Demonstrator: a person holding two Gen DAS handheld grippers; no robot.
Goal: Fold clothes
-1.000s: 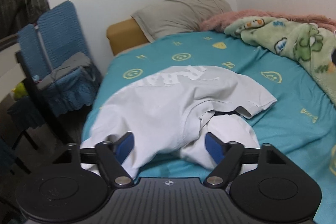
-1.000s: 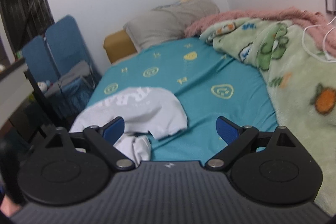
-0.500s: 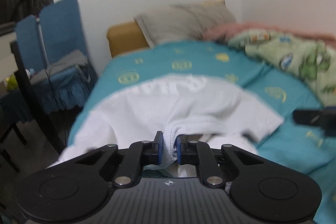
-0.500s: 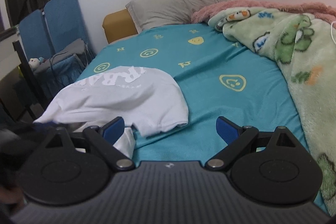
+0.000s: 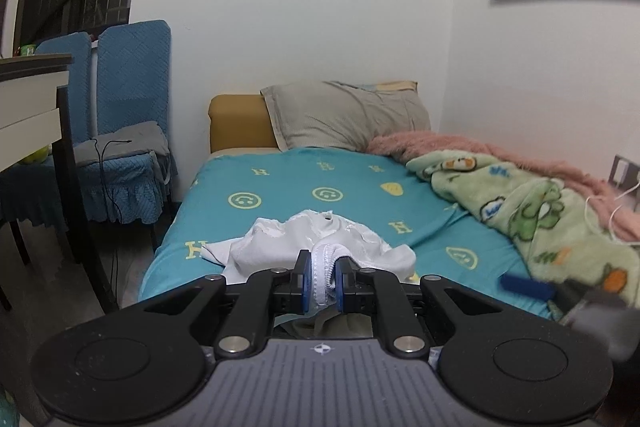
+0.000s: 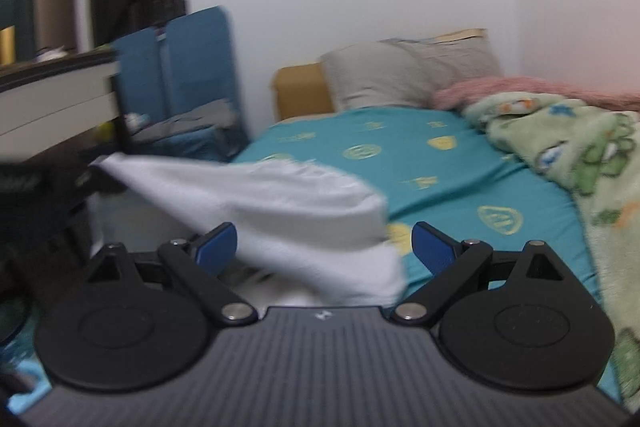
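In the left wrist view the left gripper [image 5: 322, 281] sits at the lower centre of the frame with its two blue pads [image 5: 305, 281] drawn close together, clamped on a bunched, stitched hem of the white garment [image 5: 320, 243]. The jaws have just been closing, and the cloth is pinched between them. From the pinch the garment runs away up the frame in a crumpled mound that rests on the near end of the teal bedsheet [image 5: 288, 183], just above the gripper. At the right edge of that view a blurred blue-tipped finger of the other gripper shows over the green blanket [image 5: 532, 211].

In the right wrist view the right gripper [image 6: 325, 246] has its blue pads [image 6: 218, 241] spread wide apart at the lower middle of the frame. The white garment [image 6: 280, 203] stretches as a blurred sheet from the left-middle of the frame down between the open fingers; the pads do not press on it. A grey pillow [image 6: 404, 75] lies in the upper centre, at the far end of the bed.
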